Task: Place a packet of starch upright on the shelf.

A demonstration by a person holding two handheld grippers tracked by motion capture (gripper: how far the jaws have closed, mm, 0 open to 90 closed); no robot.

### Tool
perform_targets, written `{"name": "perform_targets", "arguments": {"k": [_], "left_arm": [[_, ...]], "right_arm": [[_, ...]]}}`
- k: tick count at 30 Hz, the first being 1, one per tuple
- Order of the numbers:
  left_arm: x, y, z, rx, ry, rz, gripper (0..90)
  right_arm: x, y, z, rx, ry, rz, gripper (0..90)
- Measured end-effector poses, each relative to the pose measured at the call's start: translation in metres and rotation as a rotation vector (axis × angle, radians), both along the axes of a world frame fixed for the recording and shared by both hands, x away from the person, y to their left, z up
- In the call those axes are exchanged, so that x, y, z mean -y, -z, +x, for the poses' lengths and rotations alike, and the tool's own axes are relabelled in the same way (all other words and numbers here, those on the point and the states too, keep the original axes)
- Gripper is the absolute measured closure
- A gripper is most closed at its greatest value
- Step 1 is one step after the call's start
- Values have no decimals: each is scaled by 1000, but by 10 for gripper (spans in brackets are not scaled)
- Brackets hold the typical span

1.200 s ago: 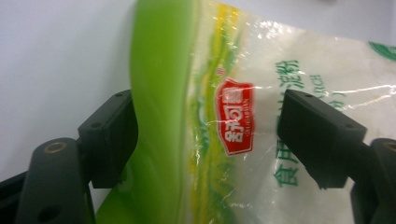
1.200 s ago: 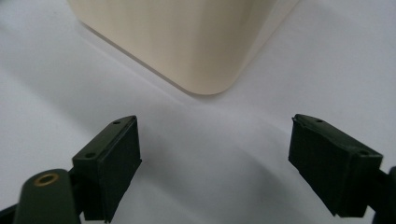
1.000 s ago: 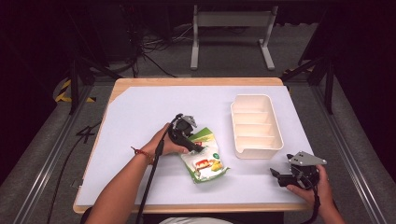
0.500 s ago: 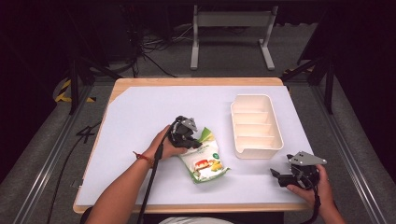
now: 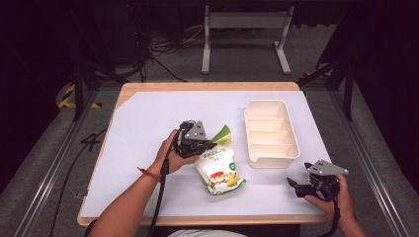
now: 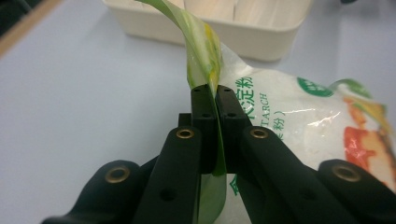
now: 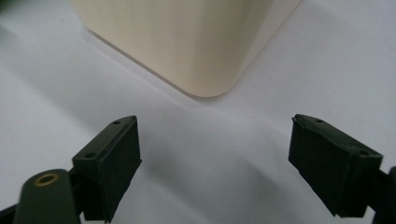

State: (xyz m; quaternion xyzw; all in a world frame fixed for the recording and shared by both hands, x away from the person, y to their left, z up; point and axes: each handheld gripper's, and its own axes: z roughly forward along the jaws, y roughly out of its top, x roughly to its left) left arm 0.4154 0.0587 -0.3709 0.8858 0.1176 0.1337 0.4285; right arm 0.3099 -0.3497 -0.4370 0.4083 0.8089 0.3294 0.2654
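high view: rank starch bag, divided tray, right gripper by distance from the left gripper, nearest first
1. Starch bag: its top edge is pinched in the left gripper, mid-table.
2. Divided tray: to the right of the bag, empty.
3. Right gripper: at the near right corner, jaws open.

The clear plastic starch bag (image 5: 217, 167) shows white powder under green lettering, with a green and yellow top edge and a red and yellow picture low on its front. The four-compartment plastic tray (image 5: 271, 160) is plain cream. A pale lilac-white sheet (image 5: 148, 118) covers the light wooden table (image 5: 207, 86). The left gripper (image 6: 215, 100) is matt black with brass rivets; the right gripper (image 7: 215, 154) is black too.
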Motion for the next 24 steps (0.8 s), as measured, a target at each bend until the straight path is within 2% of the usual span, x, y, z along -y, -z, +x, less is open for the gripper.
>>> {"name": "perform_targets", "arguments": {"k": [1,3,5,8,11,18,24], "left_arm": [[-1,-4,-2,21,-4,-14,884],[-3,-11,-5,26,1,-29,884],[-5,-16,-7,55,-6,-46,885],[-6,-24,-7,69,-3,-68,885],[-5,-30,-6,95,-8,-71,886],[-4,-46,7,99,-30,-117,887],[8,-66,18,132,-31,-139,886]], "right_arm": [[0,0,0,-1,0,0,161],[0,0,0,-1,0,-1,161],[0,0,0,-2,-1,0,161],[0,1,1,-3,0,3,161],[0,0,1,-1,2,2,161],[1,0,2,4,12,13,161],[1,-1,2,6,9,15,161]]}}
